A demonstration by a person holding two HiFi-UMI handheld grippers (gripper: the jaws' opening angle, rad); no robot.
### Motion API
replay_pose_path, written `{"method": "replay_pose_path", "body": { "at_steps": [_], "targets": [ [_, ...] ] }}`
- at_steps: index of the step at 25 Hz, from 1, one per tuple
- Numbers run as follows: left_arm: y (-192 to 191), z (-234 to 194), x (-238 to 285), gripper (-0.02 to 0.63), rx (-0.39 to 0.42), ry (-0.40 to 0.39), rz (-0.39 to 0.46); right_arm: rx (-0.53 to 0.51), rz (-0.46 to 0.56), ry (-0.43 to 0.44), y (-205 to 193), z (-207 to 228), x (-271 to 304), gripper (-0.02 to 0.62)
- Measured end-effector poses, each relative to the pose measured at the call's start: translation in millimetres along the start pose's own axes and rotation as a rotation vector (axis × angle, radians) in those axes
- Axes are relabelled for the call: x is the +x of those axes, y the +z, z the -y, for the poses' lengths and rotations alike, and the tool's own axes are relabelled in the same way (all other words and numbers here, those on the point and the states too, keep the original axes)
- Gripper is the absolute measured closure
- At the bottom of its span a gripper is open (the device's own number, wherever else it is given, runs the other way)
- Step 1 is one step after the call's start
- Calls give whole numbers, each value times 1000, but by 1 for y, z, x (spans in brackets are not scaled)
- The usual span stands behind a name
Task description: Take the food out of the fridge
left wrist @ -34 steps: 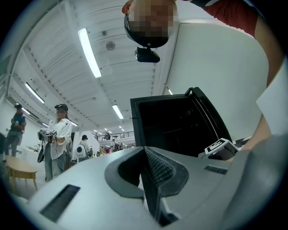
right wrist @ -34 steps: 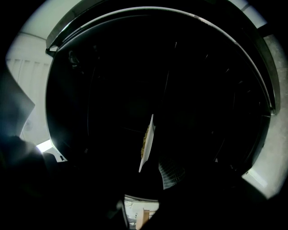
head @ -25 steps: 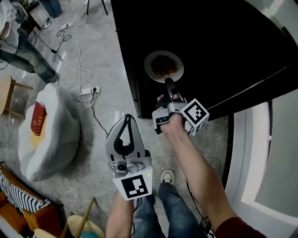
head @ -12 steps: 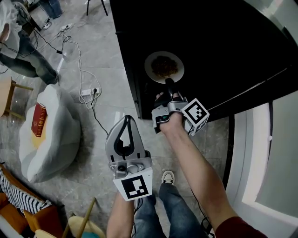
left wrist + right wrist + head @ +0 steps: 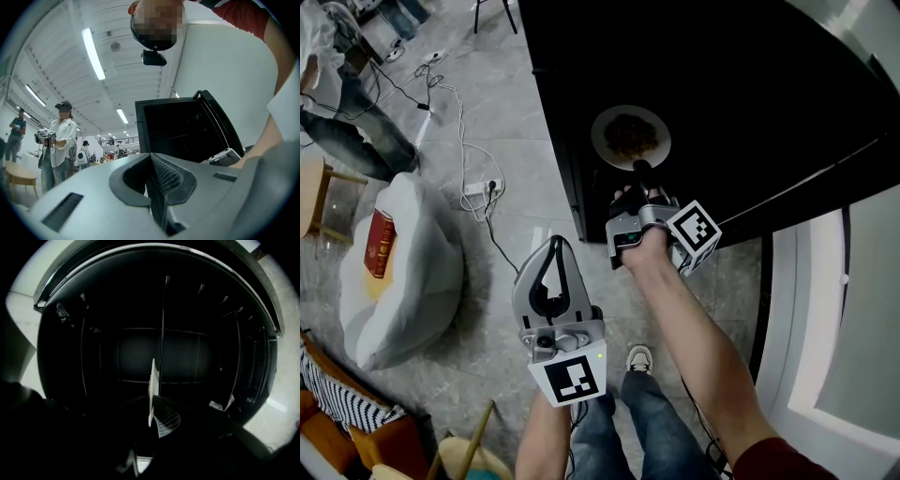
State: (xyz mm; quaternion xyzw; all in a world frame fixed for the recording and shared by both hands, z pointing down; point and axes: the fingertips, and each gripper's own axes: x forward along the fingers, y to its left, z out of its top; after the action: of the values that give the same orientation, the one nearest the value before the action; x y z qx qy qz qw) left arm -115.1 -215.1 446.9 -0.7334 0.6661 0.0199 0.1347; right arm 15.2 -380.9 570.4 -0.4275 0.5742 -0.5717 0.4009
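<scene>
A white plate of brown food (image 5: 630, 136) sits inside the dark fridge (image 5: 722, 103). My right gripper (image 5: 641, 170) reaches level into the fridge at the plate's near rim. Its jaws have just been closing, and the rim is between them. In the right gripper view the plate (image 5: 151, 390) shows edge-on, with the meshed pad (image 5: 165, 419) pressed against it. My left gripper (image 5: 555, 242) hangs shut and empty outside the fridge, over the floor. In the left gripper view its pads (image 5: 161, 180) meet.
The fridge's white door (image 5: 825, 309) stands open at the right. On the floor to the left lie a white beanbag (image 5: 412, 272) with a red book (image 5: 378, 239), and a power strip with cables (image 5: 478, 184). A person (image 5: 58, 136) stands across the room.
The right gripper's jaws have drawn together on the plate's near rim. Neither hand has shifted, and the plate lies where it was.
</scene>
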Motion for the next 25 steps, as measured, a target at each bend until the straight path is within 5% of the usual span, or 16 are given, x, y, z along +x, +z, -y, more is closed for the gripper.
{"method": "replay_pose_path", "body": {
  "at_steps": [25],
  "targets": [
    [0,-3,-3,592,-7,14,-3,-39,8,20,-3,-7,-29,563]
  ]
}}
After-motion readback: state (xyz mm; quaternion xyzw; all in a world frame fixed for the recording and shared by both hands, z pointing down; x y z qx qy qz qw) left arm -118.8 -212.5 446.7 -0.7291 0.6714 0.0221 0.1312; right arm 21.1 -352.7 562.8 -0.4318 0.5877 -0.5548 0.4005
